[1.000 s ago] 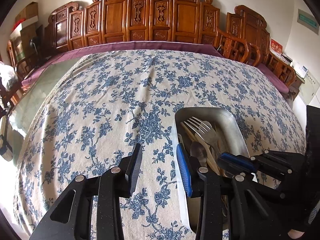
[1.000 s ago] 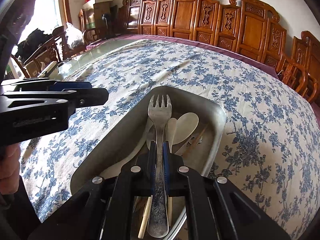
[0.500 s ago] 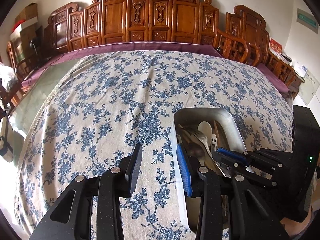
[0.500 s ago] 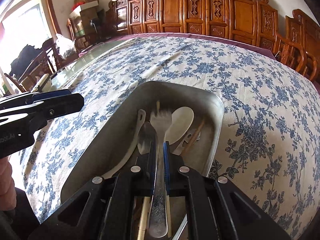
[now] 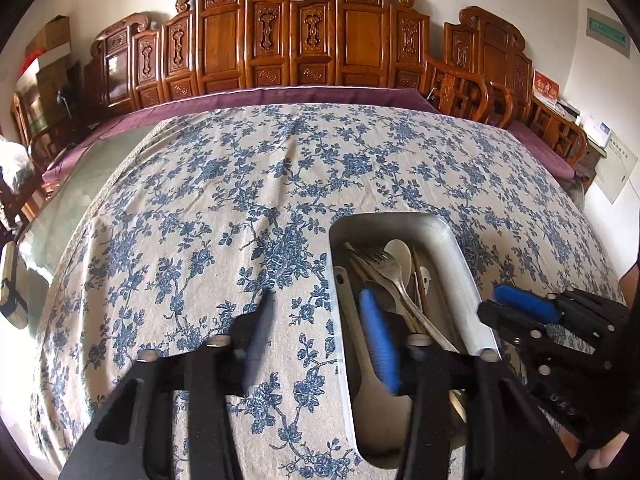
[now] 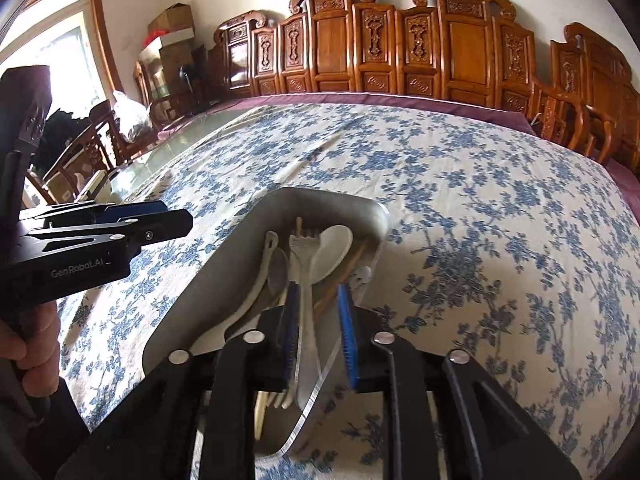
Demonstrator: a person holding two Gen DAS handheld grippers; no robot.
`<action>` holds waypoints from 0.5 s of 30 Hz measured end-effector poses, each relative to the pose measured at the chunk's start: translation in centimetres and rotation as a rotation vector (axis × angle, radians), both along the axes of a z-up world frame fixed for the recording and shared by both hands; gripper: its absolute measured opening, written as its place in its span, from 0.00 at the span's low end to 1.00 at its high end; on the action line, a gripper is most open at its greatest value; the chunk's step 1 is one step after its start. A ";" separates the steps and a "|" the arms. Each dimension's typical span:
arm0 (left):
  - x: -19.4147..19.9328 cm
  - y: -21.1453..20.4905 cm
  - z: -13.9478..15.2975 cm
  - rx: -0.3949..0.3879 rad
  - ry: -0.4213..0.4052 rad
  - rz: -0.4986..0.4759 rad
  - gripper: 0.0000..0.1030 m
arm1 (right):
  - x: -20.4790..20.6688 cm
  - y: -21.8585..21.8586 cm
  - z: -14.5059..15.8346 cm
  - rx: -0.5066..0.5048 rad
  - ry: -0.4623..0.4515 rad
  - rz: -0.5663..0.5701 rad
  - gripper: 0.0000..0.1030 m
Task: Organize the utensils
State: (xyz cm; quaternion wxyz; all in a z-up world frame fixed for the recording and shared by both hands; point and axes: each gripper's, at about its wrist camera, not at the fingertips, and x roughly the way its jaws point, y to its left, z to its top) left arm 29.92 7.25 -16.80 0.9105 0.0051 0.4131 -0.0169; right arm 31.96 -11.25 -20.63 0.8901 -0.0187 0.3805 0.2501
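Over the rectangular metal tray: my right gripper, spread wide
silver metal fork: lying loose inside
left gripper: mine too, spread wide

A matt brushed-metal rectangular tray holds a shiny steel fork and a smooth glossy white plastic spoon on a matt blue-flowered cream cotton tablecloth, backed by polished, carved reddish-brown wooden chairs.

To the left of my right jaws, "GenRobot.AI" stands in pale letters on the black side of my left gripper; wall signs are too blurred to read
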 end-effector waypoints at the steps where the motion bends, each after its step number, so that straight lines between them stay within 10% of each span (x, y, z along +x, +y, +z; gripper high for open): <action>1: -0.2 -0.3 0.1 0.004 -0.003 -0.002 0.49 | -0.4 -0.5 0.2 0.001 -0.004 -0.010 0.32; 4: -0.6 -1.1 0.4 0.008 -0.007 -0.008 0.50 | -1.5 -2.3 0.9 0.000 -0.015 -0.045 0.47; 8: -1.6 -2.7 1.3 0.007 -0.013 -0.036 0.78 | -2.9 -4.4 1.6 -0.013 -0.025 -0.097 0.74; 15: -4.2 -4.7 2.2 0.030 -0.016 -0.038 0.92 | -5.4 -7.7 3.1 -0.040 -0.050 -0.175 0.96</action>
